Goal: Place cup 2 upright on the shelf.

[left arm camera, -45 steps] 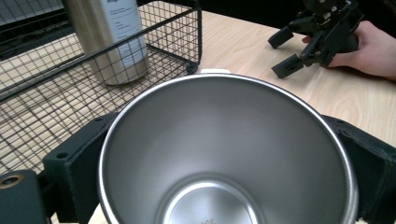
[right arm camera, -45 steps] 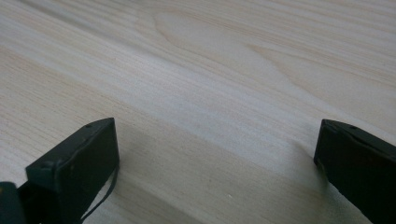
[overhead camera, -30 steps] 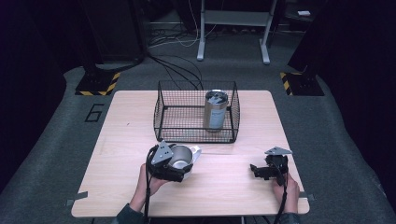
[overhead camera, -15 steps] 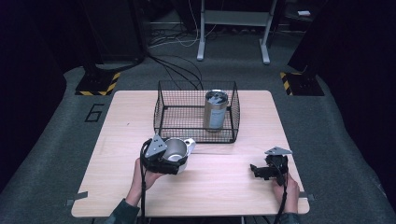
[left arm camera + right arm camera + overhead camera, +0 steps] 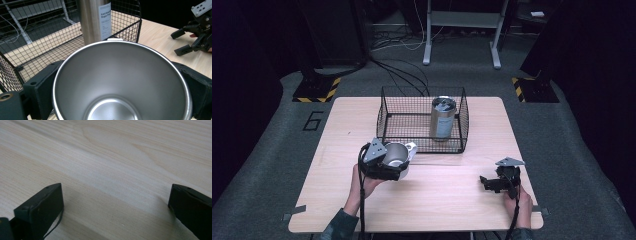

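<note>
Shiny steel cup [image 5: 120,82], mouth up, sits pinched between the left gripper [image 5: 384,167]'s jaws just before the black wire basket [image 5: 422,120], probably bound beside the tall steel tumbler [image 5: 443,118] inside. Right gripper [image 5: 498,181] rests spread, empty, on the pale wooden table [image 5: 112,160].

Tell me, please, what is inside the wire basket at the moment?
One tall steel tumbler with a white label stands upright in the wire basket, toward its right side. The rest of the basket floor looks bare. The tumbler's lid hides its contents.
</note>
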A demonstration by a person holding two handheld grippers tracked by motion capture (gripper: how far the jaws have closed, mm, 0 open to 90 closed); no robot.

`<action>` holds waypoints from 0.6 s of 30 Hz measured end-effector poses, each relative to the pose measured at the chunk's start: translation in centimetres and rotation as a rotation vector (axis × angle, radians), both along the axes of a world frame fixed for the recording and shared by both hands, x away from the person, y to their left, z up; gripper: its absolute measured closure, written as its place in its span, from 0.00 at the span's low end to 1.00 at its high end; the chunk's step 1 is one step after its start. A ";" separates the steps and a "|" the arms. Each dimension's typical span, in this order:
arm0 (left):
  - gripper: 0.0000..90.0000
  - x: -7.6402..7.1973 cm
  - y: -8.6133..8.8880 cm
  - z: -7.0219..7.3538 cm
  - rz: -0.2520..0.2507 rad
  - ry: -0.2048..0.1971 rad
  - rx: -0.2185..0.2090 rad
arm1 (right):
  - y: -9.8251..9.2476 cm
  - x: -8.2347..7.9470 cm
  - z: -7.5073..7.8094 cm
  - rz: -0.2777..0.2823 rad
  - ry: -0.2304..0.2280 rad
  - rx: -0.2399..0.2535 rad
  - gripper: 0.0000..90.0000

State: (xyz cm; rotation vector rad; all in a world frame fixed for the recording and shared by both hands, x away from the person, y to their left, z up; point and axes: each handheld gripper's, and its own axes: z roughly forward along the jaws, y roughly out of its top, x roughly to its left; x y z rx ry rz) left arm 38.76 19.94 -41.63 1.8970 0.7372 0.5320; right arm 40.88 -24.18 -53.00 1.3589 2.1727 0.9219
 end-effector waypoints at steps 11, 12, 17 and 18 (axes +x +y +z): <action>0.07 0.7 0.0 0.8 0.017 -0.007 -0.007 | 0.0 0.0 0.0 0.000 0.000 0.000 0.00; 0.07 0.8 0.0 0.9 0.013 -0.005 -0.002 | 0.0 0.0 0.0 0.000 0.000 0.000 0.00; 0.07 1.3 0.1 1.5 0.015 -0.009 -0.006 | 0.0 0.0 0.0 0.000 0.000 0.000 0.00; 0.07 1.5 0.1 1.6 0.020 -0.014 -0.009 | 0.0 0.0 0.0 0.000 0.000 0.000 0.00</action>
